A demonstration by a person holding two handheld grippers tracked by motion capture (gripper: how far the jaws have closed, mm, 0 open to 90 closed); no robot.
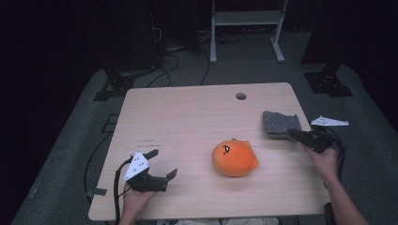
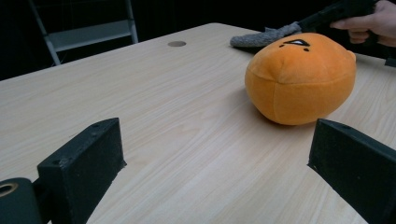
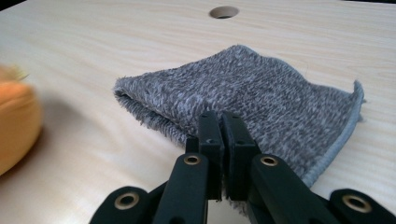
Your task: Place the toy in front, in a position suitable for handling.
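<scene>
Where high view blurs it, your right tongs show clenched on grey fuzzy cloth; left tongs released; orange plush ball cut off.

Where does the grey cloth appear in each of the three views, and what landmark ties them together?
High view: grey cloth at the table's right side, beside the right gripper.
Left gripper view: top right, behind the orange plush.
Right gripper view: centre, pinched in the shut jaws.
Shared landmark: the round hole in the table.
</scene>
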